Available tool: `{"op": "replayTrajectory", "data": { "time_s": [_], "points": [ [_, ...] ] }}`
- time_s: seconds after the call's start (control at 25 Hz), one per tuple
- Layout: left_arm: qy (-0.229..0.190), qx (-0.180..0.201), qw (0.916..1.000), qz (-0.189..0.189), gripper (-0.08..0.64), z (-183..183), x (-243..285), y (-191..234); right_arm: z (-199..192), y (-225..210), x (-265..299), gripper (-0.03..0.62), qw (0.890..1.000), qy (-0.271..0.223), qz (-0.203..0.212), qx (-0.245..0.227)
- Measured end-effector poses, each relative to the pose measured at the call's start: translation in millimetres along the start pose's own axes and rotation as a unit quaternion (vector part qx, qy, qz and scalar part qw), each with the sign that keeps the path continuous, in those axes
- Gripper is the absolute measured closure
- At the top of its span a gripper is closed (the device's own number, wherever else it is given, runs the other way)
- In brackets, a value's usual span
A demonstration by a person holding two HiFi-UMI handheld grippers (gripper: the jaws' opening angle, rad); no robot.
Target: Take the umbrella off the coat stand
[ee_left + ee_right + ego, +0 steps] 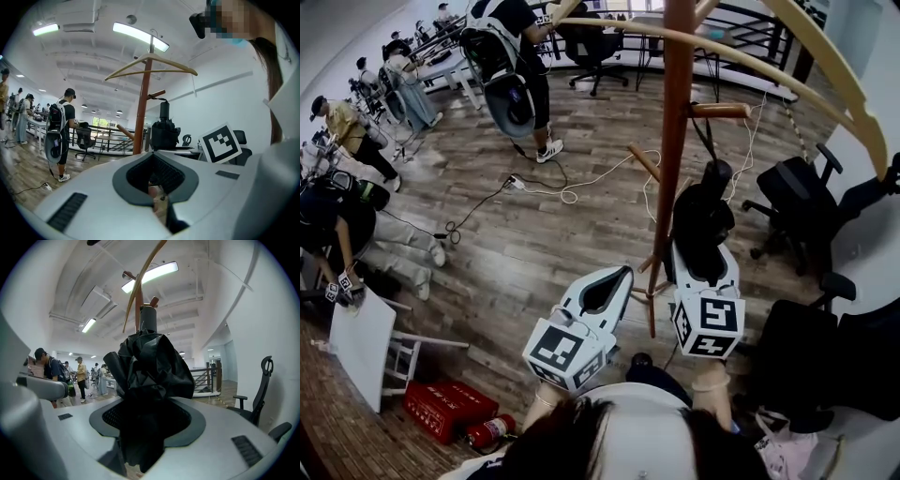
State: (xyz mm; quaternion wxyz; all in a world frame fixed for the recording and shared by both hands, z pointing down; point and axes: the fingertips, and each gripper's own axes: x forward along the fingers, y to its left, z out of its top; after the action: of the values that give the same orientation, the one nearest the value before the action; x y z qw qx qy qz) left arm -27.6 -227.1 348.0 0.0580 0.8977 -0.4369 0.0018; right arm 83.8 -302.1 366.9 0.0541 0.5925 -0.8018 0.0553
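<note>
A black folded umbrella (pixel 701 220) stands upright beside the wooden coat stand (pixel 677 112), just below a side peg (pixel 718 111). A thin strap runs from its handle up toward that peg. My right gripper (pixel 705 261) is shut on the umbrella's lower body, and the bunched black fabric (pixel 152 366) fills its jaws in the right gripper view. My left gripper (pixel 623 277) hovers left of the pole with its jaws together and nothing in them. From the left gripper view I see the umbrella (pixel 164 131) and the pole (pixel 143 112) ahead.
Curved wooden hanger arms (pixel 825 56) spread from the stand's top. Black office chairs (pixel 797 202) stand at the right. White and black cables (pixel 572 192) lie on the wood floor. People work at tables on the left. A red box (pixel 445 408) and a white board (pixel 361 342) sit near me.
</note>
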Motion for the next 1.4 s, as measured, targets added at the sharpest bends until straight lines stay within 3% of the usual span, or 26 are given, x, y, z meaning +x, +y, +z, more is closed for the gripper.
{"op": "replayTrajectory", "data": {
  "time_s": [1.4],
  "points": [
    [-0.021,0.012,0.9992,-0.031,0.551,25,4,-40,43,-35,-43,0.351,0.998,-0.039,-0.036,-0.012]
  ]
}}
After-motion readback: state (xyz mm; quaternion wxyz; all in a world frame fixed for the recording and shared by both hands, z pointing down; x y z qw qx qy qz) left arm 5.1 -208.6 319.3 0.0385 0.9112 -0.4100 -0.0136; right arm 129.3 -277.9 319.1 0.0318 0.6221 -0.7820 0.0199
